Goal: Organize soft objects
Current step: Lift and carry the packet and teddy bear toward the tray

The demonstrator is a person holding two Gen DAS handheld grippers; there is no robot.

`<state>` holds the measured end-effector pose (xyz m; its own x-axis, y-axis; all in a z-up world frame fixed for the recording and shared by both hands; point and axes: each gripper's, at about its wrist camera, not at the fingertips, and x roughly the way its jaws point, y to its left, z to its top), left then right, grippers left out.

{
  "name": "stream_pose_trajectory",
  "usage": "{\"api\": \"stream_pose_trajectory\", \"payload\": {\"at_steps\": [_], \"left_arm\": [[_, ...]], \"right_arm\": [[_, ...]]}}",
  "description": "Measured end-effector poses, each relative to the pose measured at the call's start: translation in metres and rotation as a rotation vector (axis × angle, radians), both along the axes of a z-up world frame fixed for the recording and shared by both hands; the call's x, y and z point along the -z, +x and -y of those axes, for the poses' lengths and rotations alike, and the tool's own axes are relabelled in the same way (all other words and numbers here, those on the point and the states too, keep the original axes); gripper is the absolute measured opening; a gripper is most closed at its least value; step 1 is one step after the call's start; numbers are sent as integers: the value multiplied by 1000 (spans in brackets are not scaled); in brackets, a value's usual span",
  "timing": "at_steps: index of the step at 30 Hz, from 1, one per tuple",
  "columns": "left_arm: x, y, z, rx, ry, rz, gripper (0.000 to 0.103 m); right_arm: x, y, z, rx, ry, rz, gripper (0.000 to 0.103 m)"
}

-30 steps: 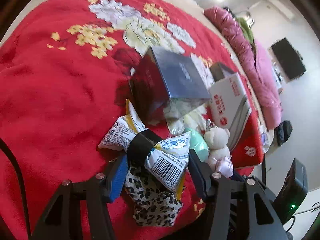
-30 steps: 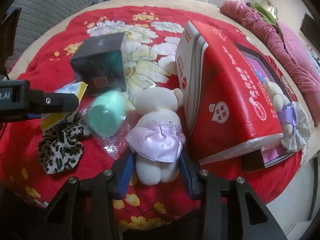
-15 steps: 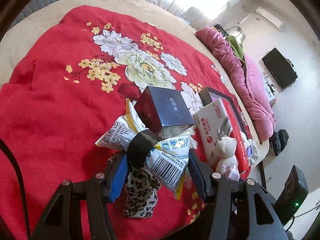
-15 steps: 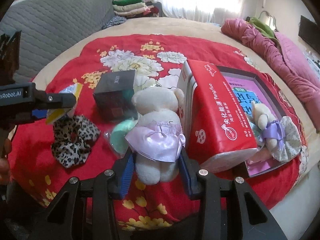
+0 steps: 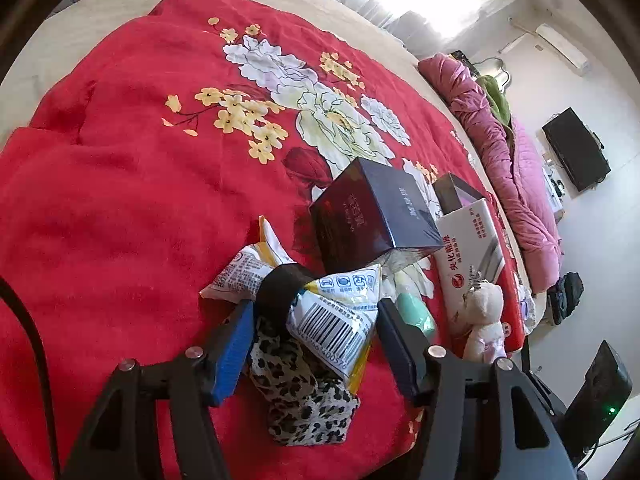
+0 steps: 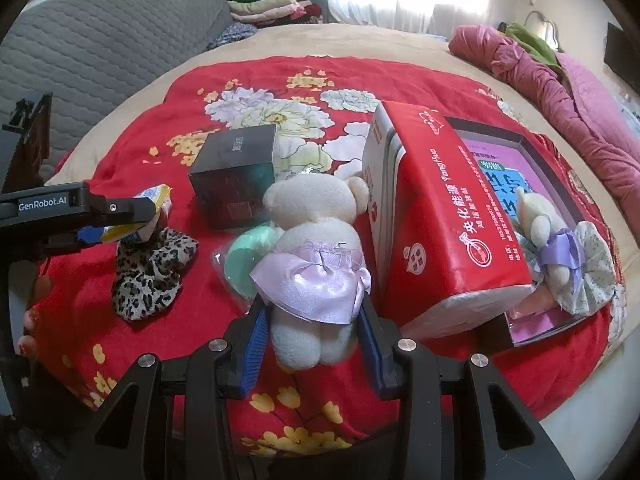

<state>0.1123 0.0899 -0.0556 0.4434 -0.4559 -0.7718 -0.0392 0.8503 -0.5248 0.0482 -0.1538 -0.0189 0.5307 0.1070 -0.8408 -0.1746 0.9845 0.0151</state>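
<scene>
1. Left wrist view. The left gripper (image 5: 314, 340) was recorded with its jaws opening; a crumpled yellow-and-white snack packet (image 5: 320, 304), cinched by a black band (image 5: 280, 290), sat between the blue pads. Whether the pads still pressed the packet could not be told. A leopard-print fabric piece (image 5: 304, 396) hung below the packet over the red floral blanket (image 5: 120, 200). Beyond were noted a dark glossy box (image 5: 372, 216), a mint-green soft object (image 5: 414, 308) and a red-and-white tissue pack (image 5: 472, 248), with a cream teddy bear (image 5: 484, 320) seen at the tissue pack's near end.

2. Right wrist view. The right gripper (image 6: 312, 332) was found partly closed on the cream teddy bear (image 6: 316, 256) in its lilac satin skirt, both pads pressed to its lower body and the bear lifted clear of the blanket (image 6: 160, 340). The tissue pack (image 6: 444, 216) lay just right of it. A second bear (image 6: 548, 236), lilac-bowed, was catalogued in an open dark tray (image 6: 520, 332) beyond. The left gripper (image 6: 116, 216) was visible at the left edge, with the leopard fabric (image 6: 152, 268) draped beneath it.
</scene>
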Motion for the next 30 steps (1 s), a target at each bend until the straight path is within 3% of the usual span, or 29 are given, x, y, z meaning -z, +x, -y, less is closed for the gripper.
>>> {"api": "stream_pose_trajectory", "payload": {"at_steps": [7, 12, 20, 26, 29, 30], "left_arm": [[-8, -2, 6, 4, 87, 7, 73], [-11, 4, 2, -2, 77, 17, 74], [-2, 32, 16, 25, 108, -41, 80], [20, 48, 25, 28, 186, -130, 80], [30, 48, 20, 1, 185, -154, 72], [29, 47, 17, -13, 189, -155, 62]], "right_arm": [[2, 1, 0, -2, 6, -4, 43], [1, 1, 1, -1, 11, 0, 43], [-1, 1, 3, 3, 18, 2, 43], [-2, 1, 5, 10, 21, 5, 43], [-3, 2, 7, 16, 24, 9, 43], [-4, 2, 7, 18, 24, 10, 43]]}}
